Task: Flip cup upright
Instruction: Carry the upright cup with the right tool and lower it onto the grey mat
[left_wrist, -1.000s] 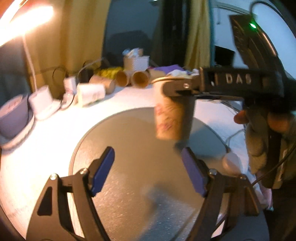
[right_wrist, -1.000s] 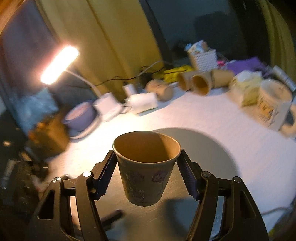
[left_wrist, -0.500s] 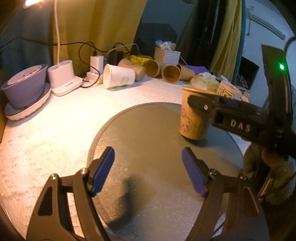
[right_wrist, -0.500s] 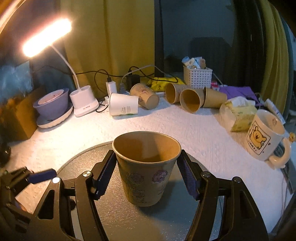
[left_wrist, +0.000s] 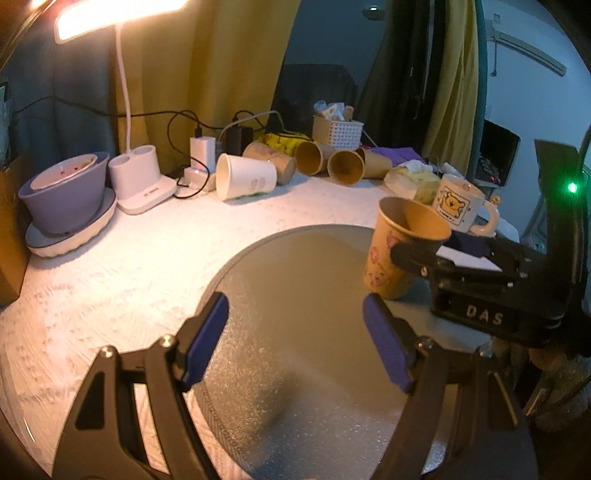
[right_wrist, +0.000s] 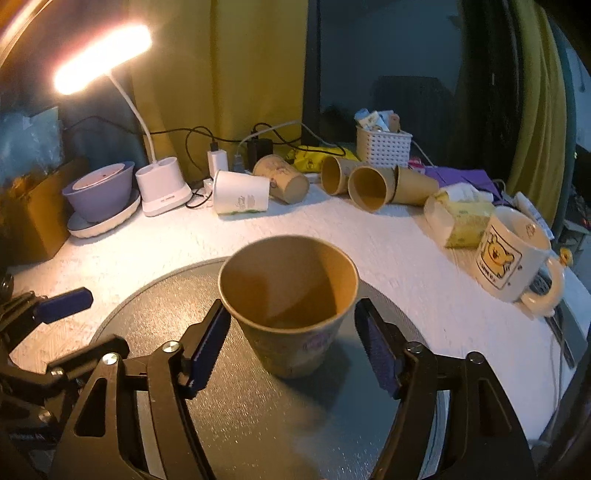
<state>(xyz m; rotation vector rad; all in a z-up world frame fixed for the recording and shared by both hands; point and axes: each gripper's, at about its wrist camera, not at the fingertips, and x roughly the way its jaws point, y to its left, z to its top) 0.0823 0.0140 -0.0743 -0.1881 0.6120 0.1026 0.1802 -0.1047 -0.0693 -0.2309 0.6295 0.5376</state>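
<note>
A brown paper cup (right_wrist: 291, 314) with pink flower prints stands upright on the round grey mat (right_wrist: 240, 406), mouth up. My right gripper (right_wrist: 291, 341) is open, with its blue pads a little clear of the cup on both sides. In the left wrist view the same cup (left_wrist: 399, 251) stands at the mat's (left_wrist: 295, 332) right side, with the right gripper's black jaw in front of it. My left gripper (left_wrist: 295, 341) is open and empty above the mat, left of the cup.
At the back lie a white cup (right_wrist: 240, 197) and several brown cups (right_wrist: 369, 186) on their sides. A bear mug (right_wrist: 513, 258), a tissue pack (right_wrist: 461, 218), a white basket (right_wrist: 384, 146), a purple bowl (right_wrist: 99, 192), a lamp base (right_wrist: 162, 190) and chargers also stand around.
The right gripper lowered the cup onto the mat and opened its jaws off it. The left gripper stayed open and drew back to the left.
</note>
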